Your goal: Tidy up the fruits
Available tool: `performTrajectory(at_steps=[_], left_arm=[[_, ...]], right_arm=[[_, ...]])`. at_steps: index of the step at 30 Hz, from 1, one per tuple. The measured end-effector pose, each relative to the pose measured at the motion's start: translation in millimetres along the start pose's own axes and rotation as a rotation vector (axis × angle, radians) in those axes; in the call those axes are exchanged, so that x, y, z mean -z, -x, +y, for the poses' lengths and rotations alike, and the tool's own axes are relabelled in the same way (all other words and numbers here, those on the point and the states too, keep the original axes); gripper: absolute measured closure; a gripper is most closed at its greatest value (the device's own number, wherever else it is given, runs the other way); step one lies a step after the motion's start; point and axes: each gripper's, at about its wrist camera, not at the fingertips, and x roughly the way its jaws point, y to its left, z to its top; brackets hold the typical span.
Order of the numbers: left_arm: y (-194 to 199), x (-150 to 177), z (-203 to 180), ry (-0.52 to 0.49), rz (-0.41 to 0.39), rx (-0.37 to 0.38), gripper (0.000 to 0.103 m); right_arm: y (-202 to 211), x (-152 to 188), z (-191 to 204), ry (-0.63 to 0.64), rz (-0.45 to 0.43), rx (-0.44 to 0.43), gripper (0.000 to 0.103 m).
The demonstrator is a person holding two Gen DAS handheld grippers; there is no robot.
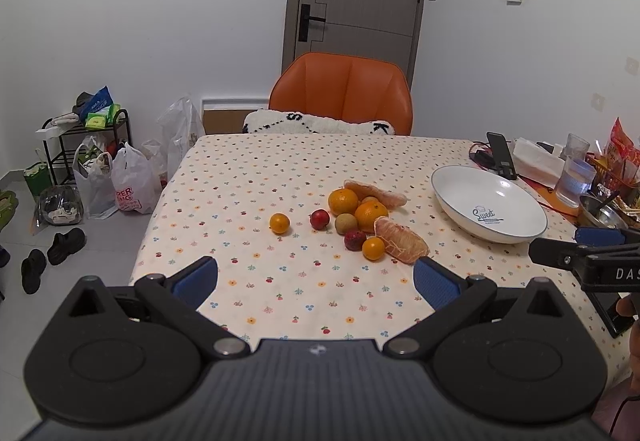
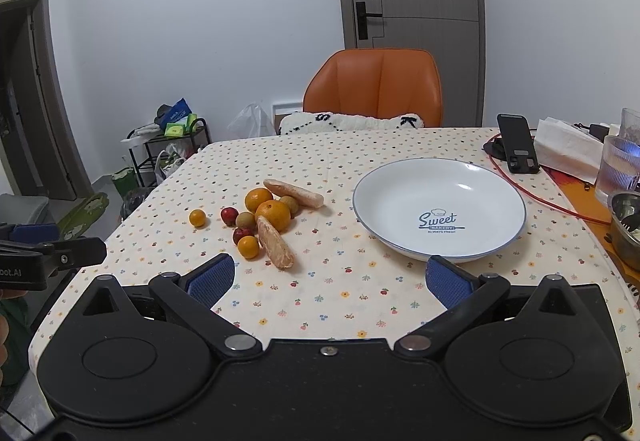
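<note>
Nothing sorted yet: white plate (image 2: 439, 177) bare, fruits (image 2: 264, 219) clustered on tablecloth (image 2: 340, 293) left of it. Left gripper (image 1: 316, 281) and right gripper (image 2: 330, 279) both spread apart, holding nothing.
</note>
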Motion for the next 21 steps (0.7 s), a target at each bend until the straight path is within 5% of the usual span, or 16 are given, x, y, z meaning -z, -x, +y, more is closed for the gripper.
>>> performTrajectory(at_steps=[21], left_arm=[[-3.7, 0.9, -3.0, -0.007, 0.001, 0.003, 0.000]], right_arm=[[-4.2, 2.8, -0.6, 0.003, 0.015, 0.005, 0.000]])
